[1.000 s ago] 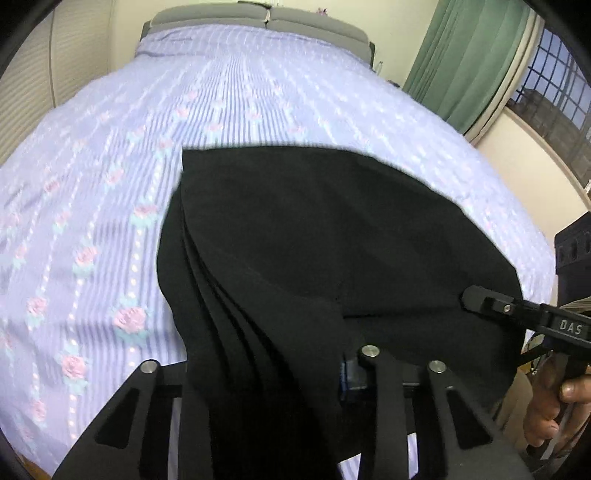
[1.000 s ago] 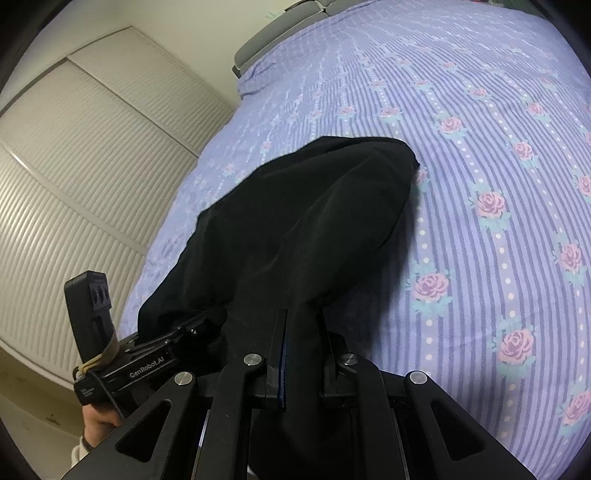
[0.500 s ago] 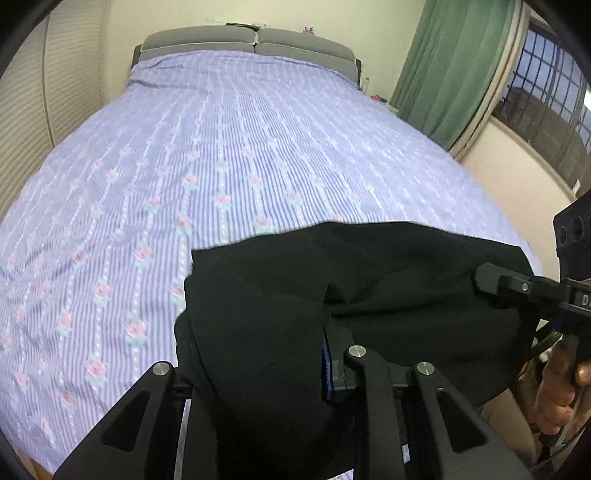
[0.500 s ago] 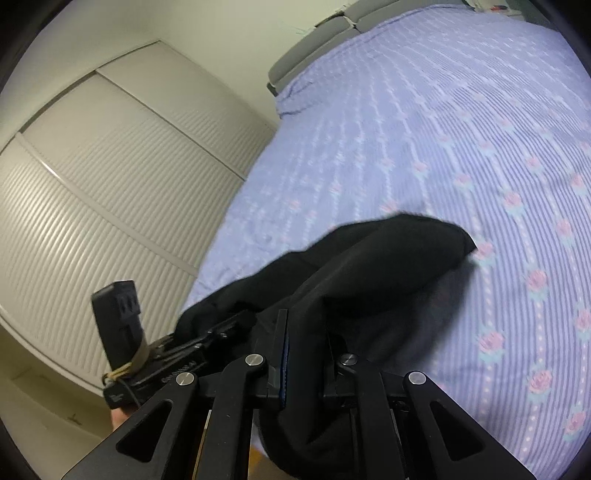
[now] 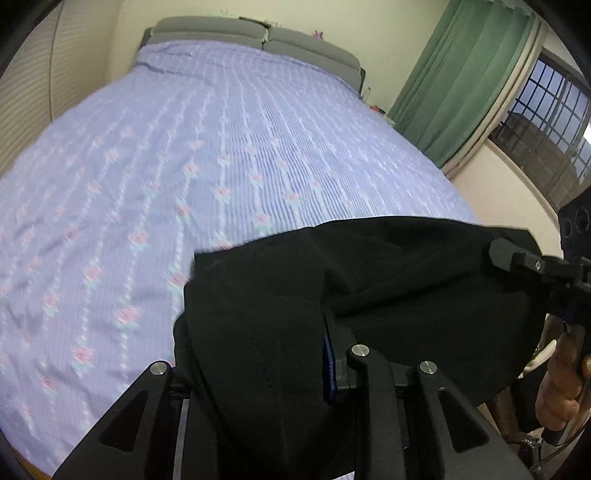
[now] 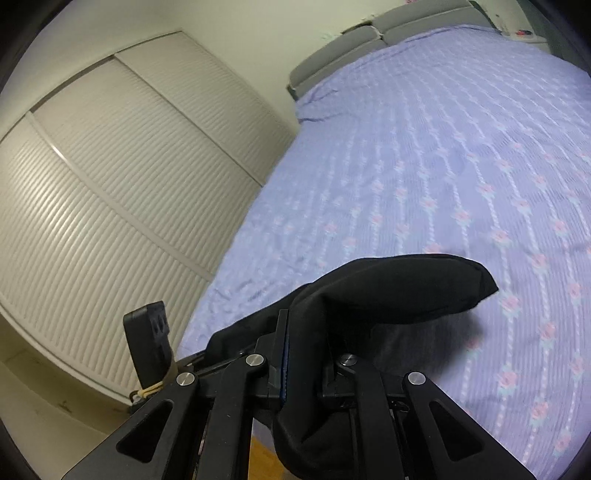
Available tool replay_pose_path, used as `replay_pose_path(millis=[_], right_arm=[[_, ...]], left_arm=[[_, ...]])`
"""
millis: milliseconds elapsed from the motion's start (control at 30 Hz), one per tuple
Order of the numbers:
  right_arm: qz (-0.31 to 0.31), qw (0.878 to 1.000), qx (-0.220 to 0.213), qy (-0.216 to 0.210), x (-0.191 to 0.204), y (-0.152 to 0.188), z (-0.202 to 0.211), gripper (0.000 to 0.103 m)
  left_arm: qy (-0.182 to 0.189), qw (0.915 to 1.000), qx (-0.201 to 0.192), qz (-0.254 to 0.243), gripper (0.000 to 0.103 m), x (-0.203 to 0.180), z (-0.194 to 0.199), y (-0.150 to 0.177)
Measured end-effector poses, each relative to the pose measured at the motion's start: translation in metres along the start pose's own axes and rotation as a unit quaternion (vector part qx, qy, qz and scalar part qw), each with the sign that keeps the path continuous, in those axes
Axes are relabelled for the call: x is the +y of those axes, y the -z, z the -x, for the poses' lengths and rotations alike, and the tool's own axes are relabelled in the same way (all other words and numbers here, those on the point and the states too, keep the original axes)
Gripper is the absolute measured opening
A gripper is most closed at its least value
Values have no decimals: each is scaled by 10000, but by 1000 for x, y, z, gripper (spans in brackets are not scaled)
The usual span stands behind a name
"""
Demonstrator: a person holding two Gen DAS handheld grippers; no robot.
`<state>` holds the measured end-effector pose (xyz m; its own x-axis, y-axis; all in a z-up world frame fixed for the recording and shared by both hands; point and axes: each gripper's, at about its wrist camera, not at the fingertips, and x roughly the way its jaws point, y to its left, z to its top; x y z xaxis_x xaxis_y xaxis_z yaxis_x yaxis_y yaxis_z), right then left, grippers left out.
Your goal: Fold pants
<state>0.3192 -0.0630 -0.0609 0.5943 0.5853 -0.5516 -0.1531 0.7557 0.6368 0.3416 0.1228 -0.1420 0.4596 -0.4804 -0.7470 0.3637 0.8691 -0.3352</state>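
The black pants (image 5: 406, 288) hang bunched between my two grippers, lifted above the near end of the bed. My left gripper (image 5: 258, 350) grips one edge. Cloth drapes over its left finger and presses against the blue pad of its right finger (image 5: 330, 358), and its jaws are opening slightly. My right gripper (image 6: 306, 343) is shut on the other edge of the pants (image 6: 399, 288), a fold of which sticks out over the bedspread. The right gripper's body (image 5: 517, 258) shows at the far right of the left wrist view, with a hand (image 5: 561, 387) under it.
A bed with a lilac flowered bedspread (image 5: 184, 166) stretches ahead to a grey headboard (image 5: 258, 33). White slatted wardrobe doors (image 6: 110, 184) stand along its left side. A green curtain (image 5: 461, 81) and a barred window (image 5: 546, 122) are on the right.
Both grippers have risen with the pants. The cloth, spread on the bed a second ago, now hangs gathered off it, and much more bedspread shows.
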Motion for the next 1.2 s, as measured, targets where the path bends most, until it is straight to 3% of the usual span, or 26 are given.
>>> replay_pose_path(millis=[233,333,467,600,667,733,867,1000,1200], right_arm=[[-652,9968,154,432,-81,47,22,11],[-823,9945,253,604,-107,68,26,11],[-1077,9908,485,664,-138,90,16,11],[-1103,9896,722,574,-147,103,3,12],[-940,9910,706,636,-142,104,4,16],[-752,9905,749,876,-140,103,6,37],[-559,9909,647,1044,-141,93,24,55],[-344,9944,559,832,-149,71,51,57],[81,9961,870,131,-163,31,70,59]], left_arm=[[32,9984,485,-292,33,-34,-44,42],[-136,9968,694,-372,37,-35,-61,60],[-328,9963,709,-362,40,-26,-63,72],[-670,9941,624,-581,49,-31,-51,78],[-903,9927,496,-622,51,-34,-39,79],[-1187,9903,356,-635,56,-39,-27,83],[-1623,9866,-181,-25,69,-53,5,92],[-1828,9780,-653,761,91,-84,26,110],[-2133,9489,-1435,1831,94,-157,24,137]])
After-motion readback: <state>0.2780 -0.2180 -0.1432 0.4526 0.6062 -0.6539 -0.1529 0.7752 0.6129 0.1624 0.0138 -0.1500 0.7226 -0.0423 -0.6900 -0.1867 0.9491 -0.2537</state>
